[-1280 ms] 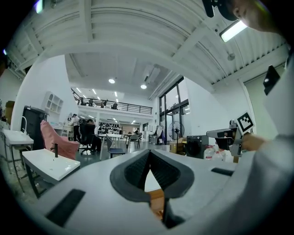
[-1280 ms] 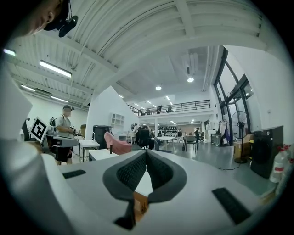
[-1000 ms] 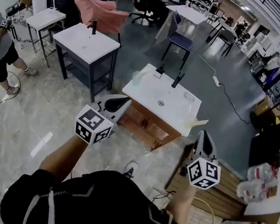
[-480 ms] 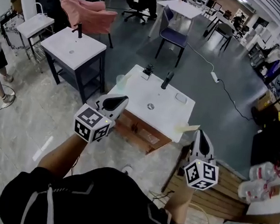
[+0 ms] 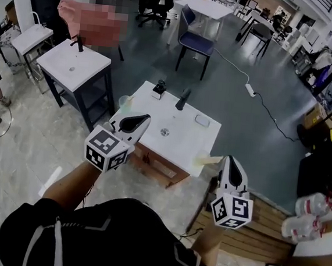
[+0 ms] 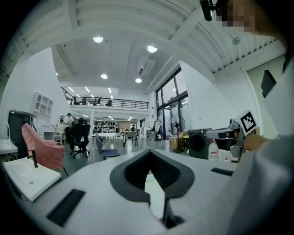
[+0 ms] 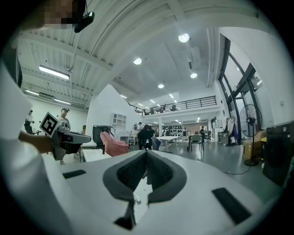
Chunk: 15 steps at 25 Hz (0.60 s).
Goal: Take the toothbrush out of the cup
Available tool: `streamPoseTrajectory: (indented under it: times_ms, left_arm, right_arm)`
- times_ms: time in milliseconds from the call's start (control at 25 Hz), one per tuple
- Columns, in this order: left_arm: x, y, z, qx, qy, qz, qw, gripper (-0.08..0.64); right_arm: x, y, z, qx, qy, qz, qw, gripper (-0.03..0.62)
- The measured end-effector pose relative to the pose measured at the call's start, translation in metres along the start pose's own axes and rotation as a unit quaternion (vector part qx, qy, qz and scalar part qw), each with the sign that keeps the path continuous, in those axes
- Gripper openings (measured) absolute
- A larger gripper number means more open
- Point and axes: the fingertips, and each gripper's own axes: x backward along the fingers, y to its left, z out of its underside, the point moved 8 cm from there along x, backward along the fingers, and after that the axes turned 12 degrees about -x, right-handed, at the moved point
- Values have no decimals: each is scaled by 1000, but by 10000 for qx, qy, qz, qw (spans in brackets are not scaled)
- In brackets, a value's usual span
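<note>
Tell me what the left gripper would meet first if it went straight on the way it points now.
Nothing near, it seems. The left gripper points level across the white sink table. The black faucet at the far edge lies near its line; depth is unclear.

Two grippers, left (image 5: 147, 118) and right (image 5: 229, 159), before the washstand (image 5: 183, 140): on it two cups (image 5: 124, 101) (image 5: 197, 157), one faucet (image 5: 182, 99); beyond it, one blue chair (image 5: 196, 43).

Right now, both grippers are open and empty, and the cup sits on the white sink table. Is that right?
Not open. The left gripper and the right gripper are shut and empty, jaws together, as each gripper view shows. The cup does sit on the white sink table.
</note>
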Motion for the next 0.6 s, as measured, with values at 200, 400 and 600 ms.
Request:
streamPoseTrajectory:
  times_ms: [200,400,600]
  left_arm:
    - [-26,3,3,-52,84,-163,9998,5]
    - [-39,17,9,-32,151,-260,9995,5]
    - [-49,44,18,-53,18,-370,9993,5]
  right_arm:
    - [-11,-29,0,-15,67,36,10000,6]
    - [-23,-39,3,75,156,137,9998,6]
    - [-44,-30,3,148,171,238,9995,6]
